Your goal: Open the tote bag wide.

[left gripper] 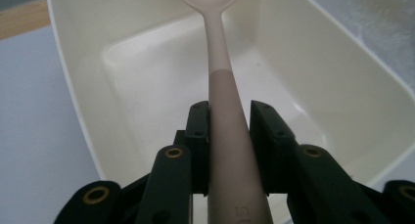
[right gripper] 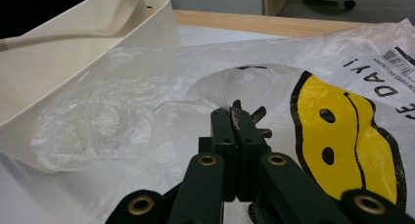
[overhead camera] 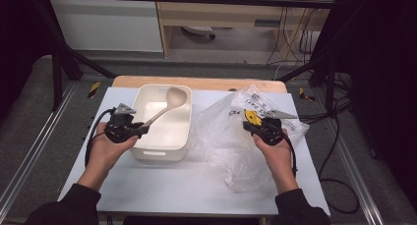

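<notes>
A pale beige spoon (overhead camera: 167, 104) slants up over a white plastic bin (overhead camera: 162, 154), bowl end toward the far side. My left gripper (overhead camera: 142, 129) is shut on its handle at the bin's near left rim. In the left gripper view the pads press both sides of the spoon's handle (left gripper: 218, 48) above the bin's inside (left gripper: 78, 87). My right gripper (overhead camera: 248, 124) is shut on a fold of a clear plastic bag (overhead camera: 226, 136) printed with a yellow smiley. The right gripper view shows the jaws (right gripper: 235, 116) together with the bag's film (right gripper: 147, 87) pinched at their tips.
The bin and bag lie side by side on a white sheet (overhead camera: 162, 185) over a wooden table. In the right gripper view the bin (right gripper: 58, 72) stands to the left with the spoon (right gripper: 73, 35) above it. Cables trail from both grippers; black frame bars stand behind.
</notes>
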The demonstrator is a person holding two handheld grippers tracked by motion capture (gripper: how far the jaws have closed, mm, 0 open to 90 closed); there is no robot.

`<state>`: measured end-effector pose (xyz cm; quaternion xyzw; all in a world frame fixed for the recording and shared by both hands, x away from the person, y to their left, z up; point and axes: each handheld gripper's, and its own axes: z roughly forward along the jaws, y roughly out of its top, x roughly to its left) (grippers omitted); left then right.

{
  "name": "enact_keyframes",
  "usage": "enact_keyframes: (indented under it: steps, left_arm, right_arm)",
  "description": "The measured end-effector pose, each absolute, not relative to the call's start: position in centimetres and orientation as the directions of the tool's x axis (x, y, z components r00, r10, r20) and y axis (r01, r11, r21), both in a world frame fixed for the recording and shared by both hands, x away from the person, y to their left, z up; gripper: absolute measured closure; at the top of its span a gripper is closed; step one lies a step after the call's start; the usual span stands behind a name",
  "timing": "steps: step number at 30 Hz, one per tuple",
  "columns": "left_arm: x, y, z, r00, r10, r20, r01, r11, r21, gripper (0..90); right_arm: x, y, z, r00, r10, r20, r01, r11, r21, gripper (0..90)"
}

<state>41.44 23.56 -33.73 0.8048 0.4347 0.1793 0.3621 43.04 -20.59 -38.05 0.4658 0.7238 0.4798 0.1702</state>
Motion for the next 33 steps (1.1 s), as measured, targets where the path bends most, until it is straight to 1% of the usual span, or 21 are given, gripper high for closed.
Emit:
enact_keyframes:
  steps: [5, 8, 13, 18, 23, 26, 33]
  left_arm:
    - [40.0, 23.2, -32.1, 0.6, 0.8, -0.004, 0.531, -0.394, 0.751, 70.4]
    - [39.3, 23.0, -31.7, 0.617, 0.787, -0.014, 0.521, -0.396, 0.756, 70.4]
    - [37.1, 22.6, -30.7, 0.662, 0.75, -0.01, 0.492, -0.424, 0.761, 70.4]
    - [35.6, 22.0, -29.8, 0.693, 0.721, -0.007, 0.467, -0.442, 0.766, 70.4]
    - [34.7, 21.3, -29.2, 0.712, 0.702, 0.003, 0.451, -0.46, 0.765, 70.4]
    - [33.9, 20.5, -28.9, 0.739, 0.674, 0.002, 0.438, -0.482, 0.759, 70.4]
    - [33.5, 19.0, -29.3, 0.762, 0.647, 0.007, 0.427, -0.512, 0.746, 70.4]
  right_arm:
    - [42.9, -20.6, -37.6, -0.509, 0.833, 0.216, 0.505, 0.087, 0.858, 90.0]
    - [42.9, -20.6, -37.3, -0.511, 0.831, 0.217, 0.502, 0.084, 0.86, 90.0]
    - [43.2, -20.2, -35.8, -0.515, 0.825, 0.233, 0.509, 0.076, 0.857, 90.0]
    - [43.6, -19.7, -33.4, -0.522, 0.824, 0.221, 0.502, 0.087, 0.861, 90.0]
    - [44.5, -19.0, -32.1, -0.532, 0.821, 0.206, 0.501, 0.11, 0.858, 90.0]
    - [45.0, -18.9, -31.8, -0.529, 0.825, 0.202, 0.503, 0.113, 0.857, 90.0]
    - [45.6, -19.4, -32.3, -0.511, 0.833, 0.212, 0.519, 0.103, 0.848, 90.0]
